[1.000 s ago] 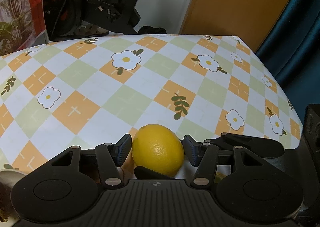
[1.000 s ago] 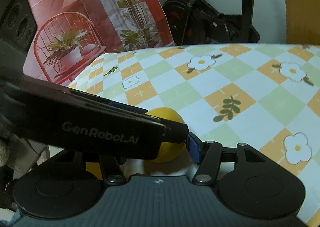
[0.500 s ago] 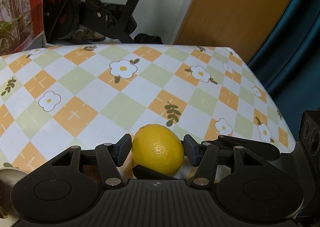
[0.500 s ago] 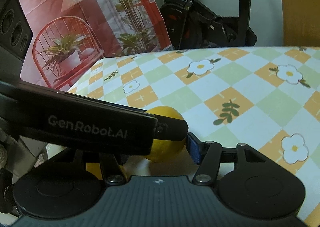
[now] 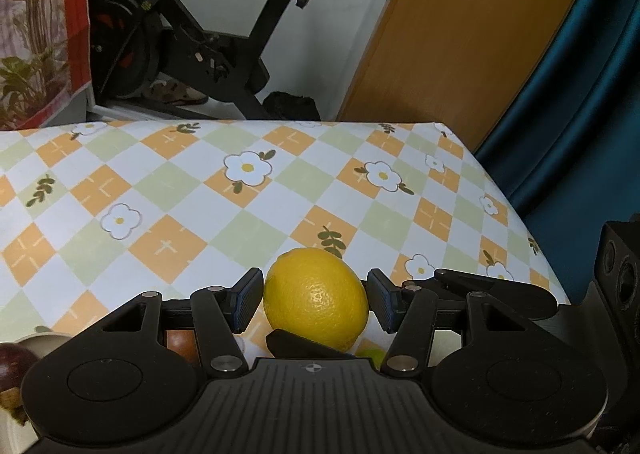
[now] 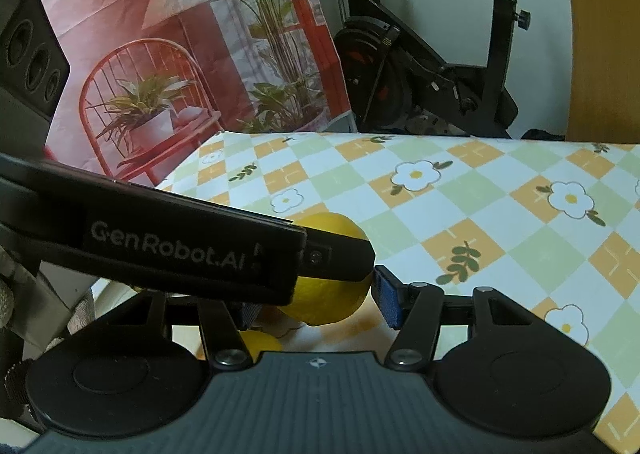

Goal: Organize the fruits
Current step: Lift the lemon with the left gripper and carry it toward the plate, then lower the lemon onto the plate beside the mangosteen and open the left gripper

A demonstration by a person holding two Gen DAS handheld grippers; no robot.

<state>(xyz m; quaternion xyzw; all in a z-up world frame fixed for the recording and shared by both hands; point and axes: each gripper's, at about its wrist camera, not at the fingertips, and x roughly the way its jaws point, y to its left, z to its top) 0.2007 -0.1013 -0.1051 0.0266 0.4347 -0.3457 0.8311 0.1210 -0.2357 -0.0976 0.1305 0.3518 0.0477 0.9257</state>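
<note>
The lemon (image 5: 316, 296) sits right between the two pads of the left gripper (image 5: 315, 300), lifted off the table (image 5: 280, 189) with its checks and flowers. Both blue pads press on its sides, so the left jaws are pinching the lemon and holding it up. The lemon looks a bit longer one way, and that long way leans up and toward the right pad. In the right wrist view the same lemon (image 6: 328, 294) shows again, partly hidden behind the black body of the left gripper, which crosses in front. The right gripper (image 6: 316, 296) has its jaws spread part way, and its blue pad on the right side is just beside the lemon's skin. I cannot tell if its other pad touches, because the left gripper hides it. So the lemon lies straight ahead of both sets of jaws, and the left hand clearly has it. Down low by the left gripper there is a dark purple fruit (image 5: 14, 366) in a pale bowl (image 5: 44, 340), and a bit of a green fruit (image 5: 370, 354) peeks out under the lemon. I think the lemon should go next into a bowl with other fruit.
</note>
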